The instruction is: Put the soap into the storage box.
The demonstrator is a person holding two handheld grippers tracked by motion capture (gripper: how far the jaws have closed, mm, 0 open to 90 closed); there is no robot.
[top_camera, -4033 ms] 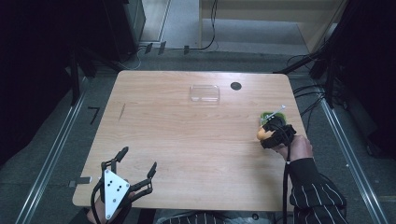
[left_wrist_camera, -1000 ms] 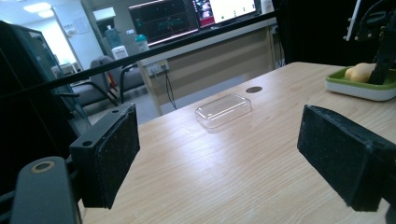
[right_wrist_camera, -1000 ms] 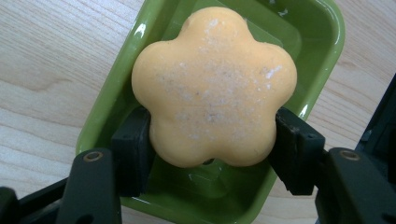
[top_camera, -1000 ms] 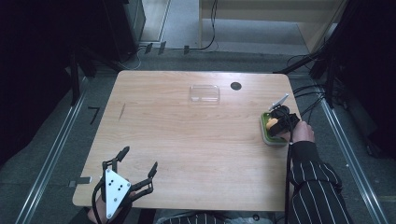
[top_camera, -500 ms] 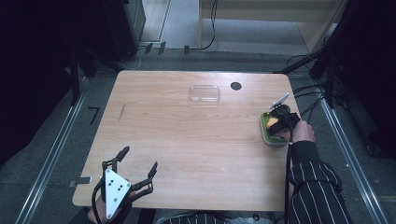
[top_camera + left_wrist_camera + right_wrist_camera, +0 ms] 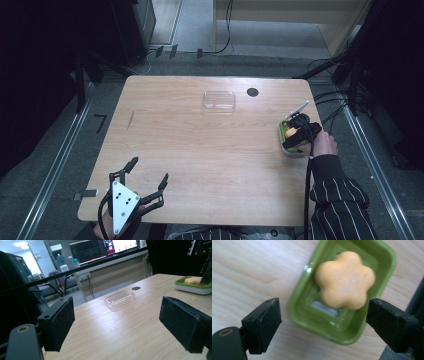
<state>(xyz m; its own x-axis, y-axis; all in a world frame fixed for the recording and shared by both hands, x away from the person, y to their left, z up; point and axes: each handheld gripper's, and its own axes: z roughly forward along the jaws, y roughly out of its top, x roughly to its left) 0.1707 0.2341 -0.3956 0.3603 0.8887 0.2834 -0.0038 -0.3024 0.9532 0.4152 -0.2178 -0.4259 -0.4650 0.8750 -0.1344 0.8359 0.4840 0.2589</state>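
An orange flower-shaped soap [image 6: 345,280] lies in a green soap dish [image 6: 299,302] at the table's right edge [image 6: 283,145]. My right gripper [image 6: 323,301] hangs just above the dish [image 6: 295,135]. Its jaws have just been opening and now stand wide on either side of the dish, touching neither it nor the soap [image 6: 289,133]. My left gripper [image 6: 149,169] rests at the front left corner, open, with nothing between its pads [image 6: 60,322]. From there, the dish [image 6: 190,287] and soap [image 6: 192,280] show far off at the right.
A clear plastic lid [image 6: 219,100] lies at the far middle of the wooden table [image 6: 200,150], with a round black hole [image 6: 252,92] beside it. Cables trail off the right edge [image 6: 330,100]. The person's striped sleeve [image 6: 340,195] reaches in at the front right.
The right gripper carried the soap to the dish, let go of it there and rose slightly with its jaws open. The left gripper has not moved.
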